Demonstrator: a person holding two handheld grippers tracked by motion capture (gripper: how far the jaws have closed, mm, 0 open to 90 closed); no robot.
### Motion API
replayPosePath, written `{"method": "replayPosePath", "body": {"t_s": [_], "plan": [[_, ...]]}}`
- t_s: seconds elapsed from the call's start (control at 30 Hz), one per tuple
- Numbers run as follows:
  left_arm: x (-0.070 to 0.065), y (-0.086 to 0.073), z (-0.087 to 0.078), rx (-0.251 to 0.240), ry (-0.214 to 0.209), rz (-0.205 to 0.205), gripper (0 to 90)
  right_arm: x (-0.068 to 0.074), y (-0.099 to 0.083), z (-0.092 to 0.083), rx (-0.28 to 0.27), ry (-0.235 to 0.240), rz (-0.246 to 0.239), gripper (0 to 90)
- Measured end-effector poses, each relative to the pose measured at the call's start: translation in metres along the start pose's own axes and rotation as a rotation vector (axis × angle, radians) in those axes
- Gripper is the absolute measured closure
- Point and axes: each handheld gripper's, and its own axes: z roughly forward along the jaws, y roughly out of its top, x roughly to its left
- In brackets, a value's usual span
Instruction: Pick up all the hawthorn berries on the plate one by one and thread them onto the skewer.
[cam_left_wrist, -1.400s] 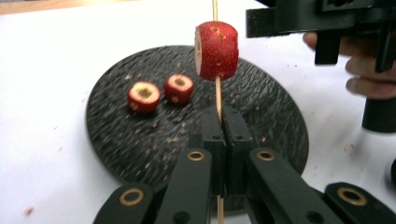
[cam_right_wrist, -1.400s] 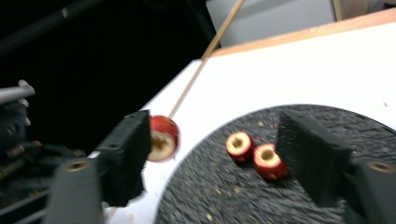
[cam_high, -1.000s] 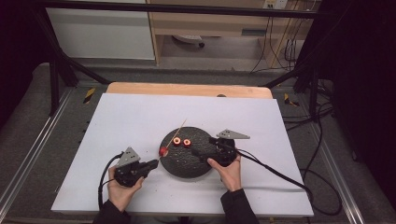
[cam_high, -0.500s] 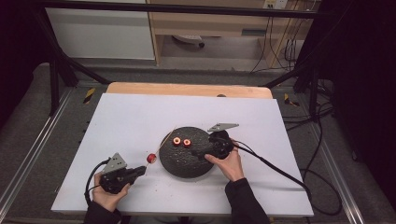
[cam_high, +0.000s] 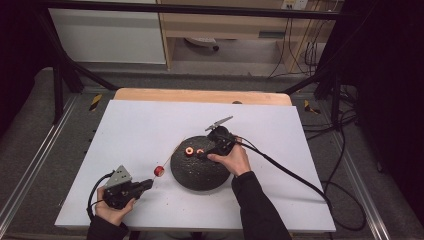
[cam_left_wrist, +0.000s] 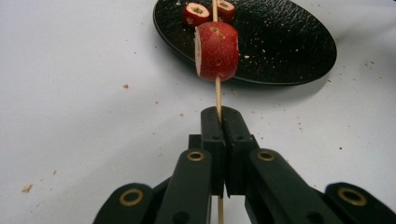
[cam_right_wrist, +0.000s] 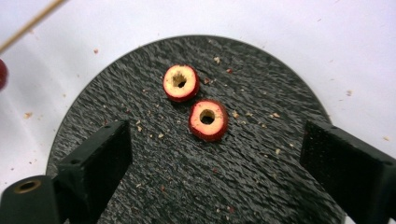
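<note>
The left gripper (cam_left_wrist: 219, 122), clenched on the skewer (cam_left_wrist: 217, 93), has pulled back off the black plate (cam_high: 200, 172) with one fruit slice (cam_left_wrist: 216, 51) threaded on. The right gripper (cam_right_wrist: 215, 158), jaws just closing a little with nothing between them, now hovers over the two cored slices (cam_right_wrist: 208, 119) on the plate, likely lining up the next piece.

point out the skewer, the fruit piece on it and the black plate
skewer (cam_left_wrist: 217, 95), left gripper view, bare stick below the fruit
fruit piece (cam_left_wrist: 218, 51), left gripper view, red skin side
plate (cam_right_wrist: 261, 186), right gripper view, bare textured surface

A white cabinet (cam_high: 107, 37) and loose cables (cam_high: 300, 55) lie beyond the table (cam_high: 200, 95).
</note>
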Motion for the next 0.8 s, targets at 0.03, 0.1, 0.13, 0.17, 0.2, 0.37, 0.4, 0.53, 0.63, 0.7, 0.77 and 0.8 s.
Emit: {"method": "replayPosePath", "body": {"t_s": [0.03, 0.1, 0.13, 0.17, 0.2, 0.37, 0.4, 0.53, 0.63, 0.7, 0.77, 0.8], "plan": [[0.000, 0.000, 0.000, 0.001, 0.001, -0.001, 88.6, 0.001, 0.002, 0.003, 0.012, -0.008, -0.006, 12.2], [0.000, 0.000, 0.000, 0.003, 0.002, -0.002, 88.6, 0.001, 0.006, 0.008, 0.032, -0.008, -0.013, 15.4], [0.000, 0.000, 0.000, 0.003, 0.003, -0.002, 88.6, 0.001, 0.008, 0.011, 0.043, -0.005, -0.020, 17.2], [0.000, 0.000, 0.000, 0.003, 0.004, -0.002, 88.6, 0.001, 0.009, 0.014, 0.051, -0.006, -0.020, 19.4], [0.000, 0.000, 0.000, 0.003, 0.004, -0.002, 88.6, 0.001, 0.010, 0.016, 0.058, -0.007, -0.022, 21.2], [0.000, 0.000, 0.001, 0.005, 0.004, -0.001, 88.6, -0.004, 0.014, 0.026, 0.087, -0.010, -0.005, 30.1], [0.000, 0.000, 0.001, 0.005, 0.004, 0.000, 88.6, -0.005, 0.015, 0.027, 0.093, -0.007, -0.001, 31.3], [0.000, 0.000, 0.000, 0.006, 0.004, -0.002, 88.6, -0.007, 0.017, 0.032, 0.126, 0.007, 0.005, 37.5], [0.000, 0.000, 0.001, 0.006, 0.005, -0.005, 88.6, -0.005, 0.018, 0.035, 0.137, 0.022, 0.008, 42.2], [0.001, 0.000, 0.001, 0.009, 0.005, -0.006, 88.6, -0.005, 0.019, 0.036, 0.141, 0.031, 0.015, 44.8], [0.000, 0.000, 0.001, 0.009, 0.005, -0.004, 88.6, -0.005, 0.019, 0.039, 0.149, 0.038, 0.025, 47.4], [0.000, 0.000, 0.001, 0.010, 0.004, -0.003, 88.6, -0.005, 0.019, 0.040, 0.150, 0.039, 0.028, 48.2]]}}
